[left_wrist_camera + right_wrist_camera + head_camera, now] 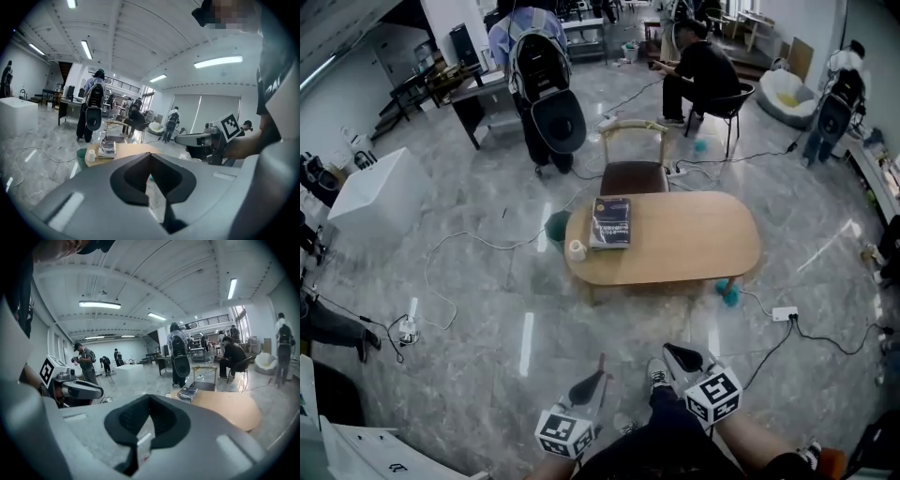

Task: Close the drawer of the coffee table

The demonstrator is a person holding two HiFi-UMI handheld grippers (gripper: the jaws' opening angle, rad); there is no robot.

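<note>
- Head view: nearest to me, at the bottom edge, are my left gripper and my right gripper. Both point forward over the marble floor. The coffee table stands well ahead of them, apart from both. A dark book and a small white cup lie on its left end, and a chair stands just behind it. I cannot make out the drawer from this angle.
- Left gripper view: my jaws are pressed together with nothing between them. Beyond them I see the table's left end with the book and the cup, and my right gripper is at the right side.
- Right gripper view: these jaws are also together and hold nothing. The table lies ahead to the right, not touched, and my left gripper is at the left.
</note>
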